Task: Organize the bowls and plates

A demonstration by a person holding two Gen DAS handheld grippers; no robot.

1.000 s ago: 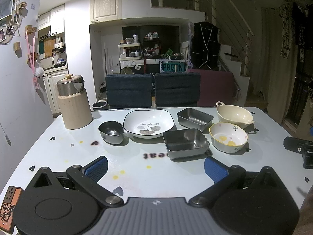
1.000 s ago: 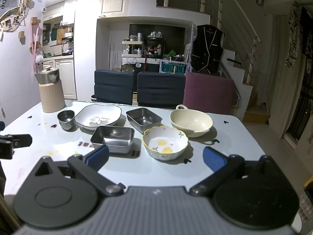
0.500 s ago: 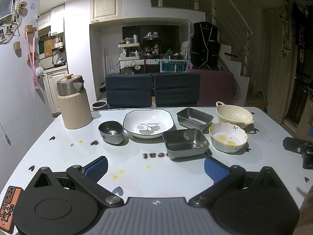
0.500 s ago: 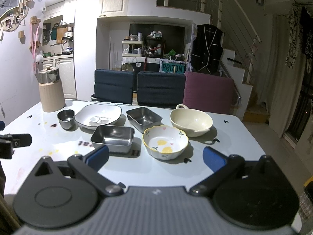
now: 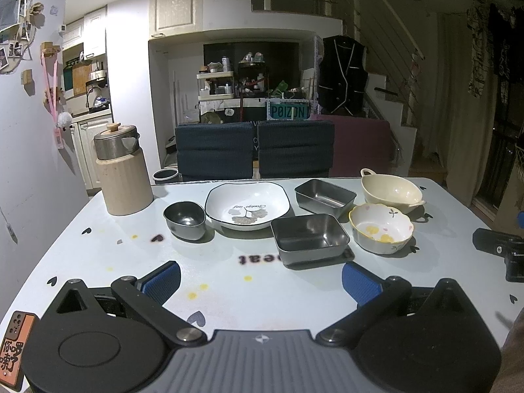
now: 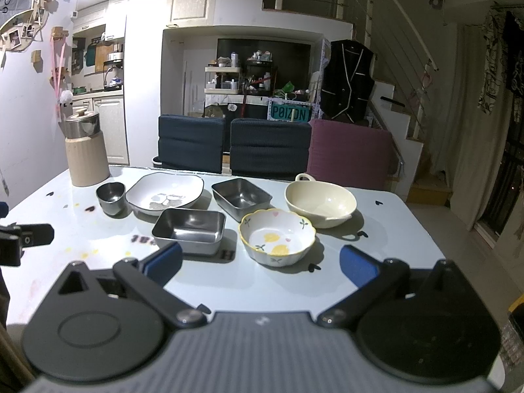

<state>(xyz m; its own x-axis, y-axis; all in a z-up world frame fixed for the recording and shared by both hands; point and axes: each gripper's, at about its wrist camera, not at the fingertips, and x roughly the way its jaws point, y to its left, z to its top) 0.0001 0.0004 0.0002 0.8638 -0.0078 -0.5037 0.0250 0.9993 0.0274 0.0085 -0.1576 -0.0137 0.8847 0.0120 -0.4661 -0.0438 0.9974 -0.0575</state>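
Six dishes sit in a loose row across the pale table [image 5: 294, 298]. From the left: a small steel bowl [image 5: 184, 220], a white square plate [image 5: 247, 204] with a leaf print, two steel rectangular trays [image 5: 308, 237] [image 5: 324, 195], a flowered scalloped bowl [image 5: 381, 228] and a cream handled bowl [image 5: 391, 193]. My left gripper [image 5: 261, 280] hovers open near the front edge, short of the nearer tray. My right gripper [image 6: 260, 260] is open too, just before the flowered bowl [image 6: 276, 236] and the nearer tray [image 6: 190, 229]. Neither holds anything.
A beige canister [image 5: 122, 170] with a steel lid stands at the back left of the table. Two dark blue chairs [image 5: 255, 150] and a maroon chair [image 6: 350, 157] line the far edge. The right gripper's body [image 5: 501, 250] shows at the left view's right edge.
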